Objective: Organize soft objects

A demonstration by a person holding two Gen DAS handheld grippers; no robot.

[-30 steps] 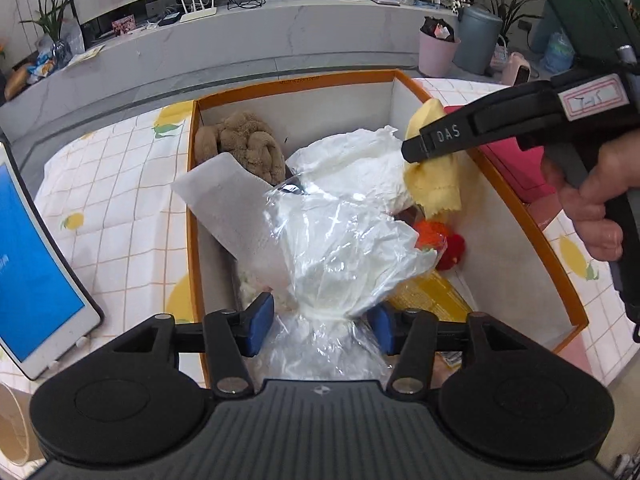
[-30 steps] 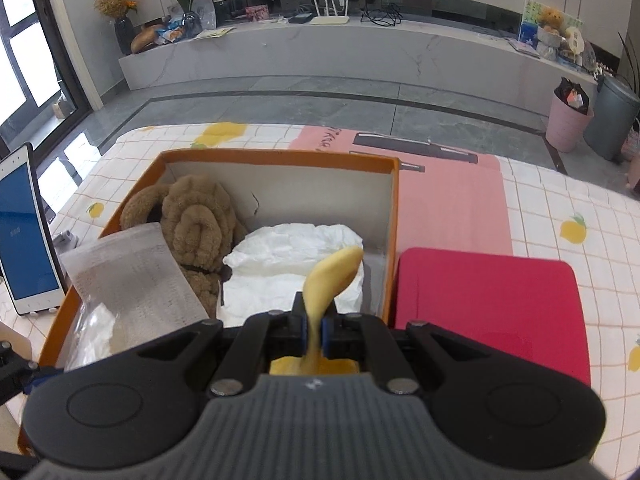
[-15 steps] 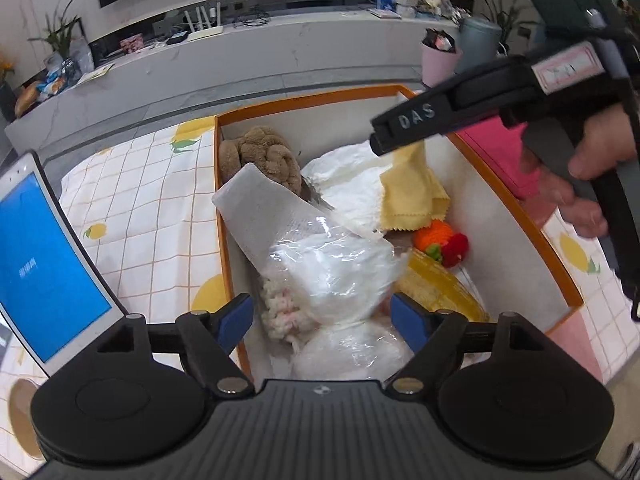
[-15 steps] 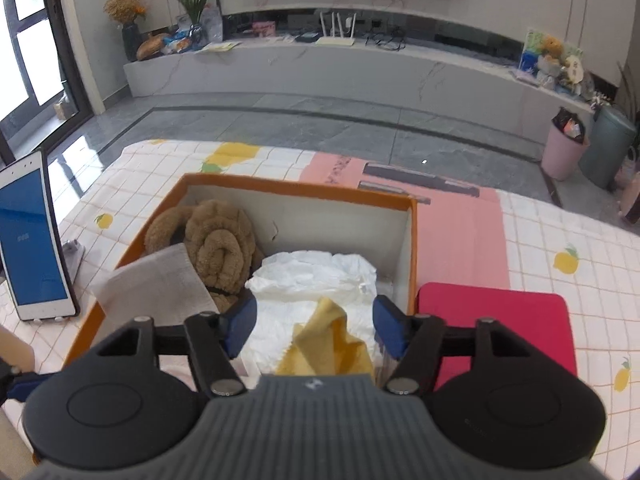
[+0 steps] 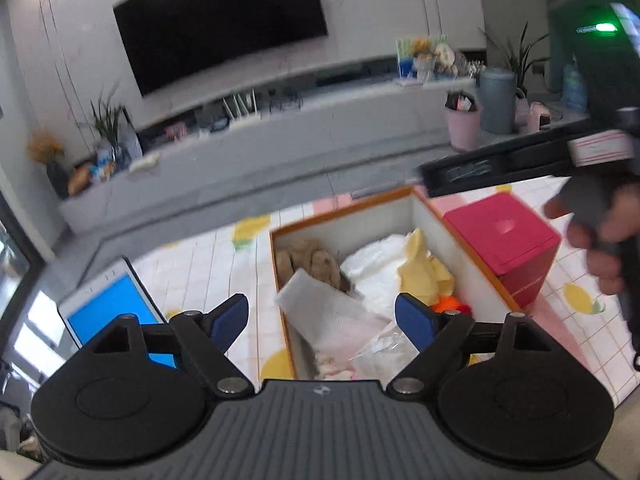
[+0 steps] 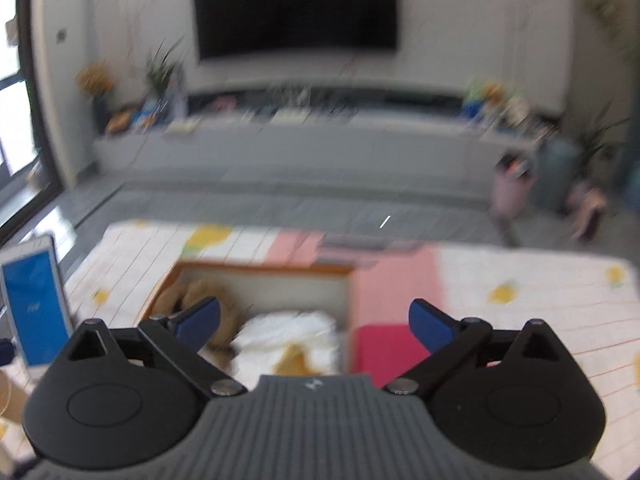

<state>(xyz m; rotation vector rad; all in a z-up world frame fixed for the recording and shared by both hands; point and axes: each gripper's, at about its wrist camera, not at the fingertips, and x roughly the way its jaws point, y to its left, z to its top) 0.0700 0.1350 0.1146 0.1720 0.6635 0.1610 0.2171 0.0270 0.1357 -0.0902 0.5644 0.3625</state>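
Two grippers: both spread wide with nothing between the blue pads, raised above the table.
Left gripper [image 5: 322, 318]: released, hanging over the near end of the orange-rimmed cardboard box [image 5: 282, 304].
Right gripper [image 6: 314, 322]: released, above the same box [image 6: 264, 269]; its black body and the hand holding it show at the right edge of the left wrist view [image 5: 520, 168].
Near end of box: clear crinkled plastic bag [image 5: 384, 354] and a flat white paper sheet [image 5: 320, 308] lying tilted over it.
Middle of box: yellow soft cloth [image 5: 420, 276] resting on a white crumpled bag [image 5: 372, 260], with an orange-red fuzzy toy [image 5: 450, 304] just beside the cloth.
Far left corner of box: brown knitted plush [image 5: 312, 258].
Beside box, right: magenta square box [image 5: 504, 232], touching or nearly touching the wall.
Beside box, left: white tablet with a blue screen [image 5: 116, 304], propped up on the lemon-print checked tablecloth [image 5: 208, 264].
Far: black wall-mounted television [image 5: 220, 20].
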